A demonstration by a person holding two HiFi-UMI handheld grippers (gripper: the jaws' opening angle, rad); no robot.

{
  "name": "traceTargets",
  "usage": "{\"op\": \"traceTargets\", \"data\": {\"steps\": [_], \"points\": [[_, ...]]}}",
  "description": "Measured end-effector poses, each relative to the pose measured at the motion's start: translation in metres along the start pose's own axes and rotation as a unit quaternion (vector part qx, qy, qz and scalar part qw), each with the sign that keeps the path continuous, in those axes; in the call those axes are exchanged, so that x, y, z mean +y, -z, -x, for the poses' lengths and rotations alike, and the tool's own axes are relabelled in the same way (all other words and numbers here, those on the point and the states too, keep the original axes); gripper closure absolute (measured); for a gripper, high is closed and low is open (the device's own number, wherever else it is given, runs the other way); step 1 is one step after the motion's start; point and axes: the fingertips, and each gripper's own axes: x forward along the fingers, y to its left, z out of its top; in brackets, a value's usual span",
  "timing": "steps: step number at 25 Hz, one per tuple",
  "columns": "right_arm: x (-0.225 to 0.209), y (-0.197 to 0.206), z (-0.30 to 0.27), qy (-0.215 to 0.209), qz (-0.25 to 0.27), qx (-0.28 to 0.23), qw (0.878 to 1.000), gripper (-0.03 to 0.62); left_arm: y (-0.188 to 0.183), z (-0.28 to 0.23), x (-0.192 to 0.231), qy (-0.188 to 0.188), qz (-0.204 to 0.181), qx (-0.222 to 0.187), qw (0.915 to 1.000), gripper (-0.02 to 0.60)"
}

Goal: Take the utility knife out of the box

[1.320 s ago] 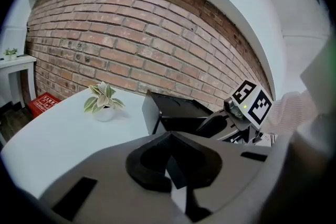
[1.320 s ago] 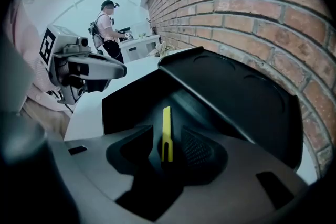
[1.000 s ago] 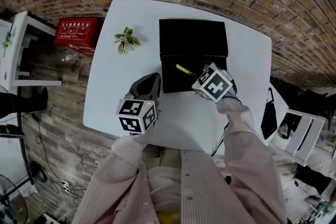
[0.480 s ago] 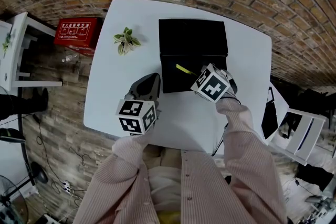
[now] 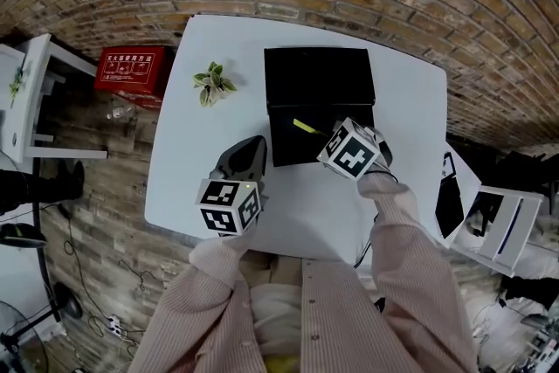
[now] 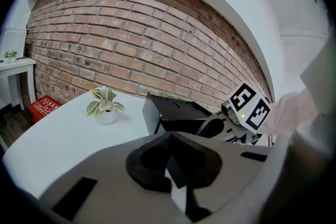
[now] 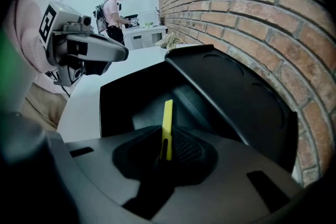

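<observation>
An open black box (image 5: 319, 74) lies on the white table (image 5: 402, 100), lid folded back toward the brick wall. A thin yellow utility knife (image 5: 305, 126) lies in its tray. My right gripper (image 5: 323, 134) reaches down into the tray. In the right gripper view the knife (image 7: 167, 126) stands between the jaws of my right gripper (image 7: 163, 157), which are closing on it and touch its near end. My left gripper (image 5: 249, 146) rests on the table left of the box, its jaws together in the left gripper view (image 6: 170, 176) with nothing in them.
A small potted plant (image 5: 212, 81) stands on the table left of the box. A red case (image 5: 131, 68) lies on the floor beyond the table's left edge. A person stands at a far desk (image 7: 113, 10). Shelving (image 5: 498, 223) is at the right.
The head view has shifted a little. The right gripper's marker cube has rolled slightly over the box. The left gripper has stayed in place.
</observation>
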Motion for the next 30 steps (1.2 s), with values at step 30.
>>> {"op": "traceTargets", "data": {"steps": [30], "points": [[0.013,-0.051,0.122,0.109,-0.128,-0.314,0.934,0.528,-0.054,0.048,-0.032,0.045,-0.078,-0.103,0.9907,0.589]]}}
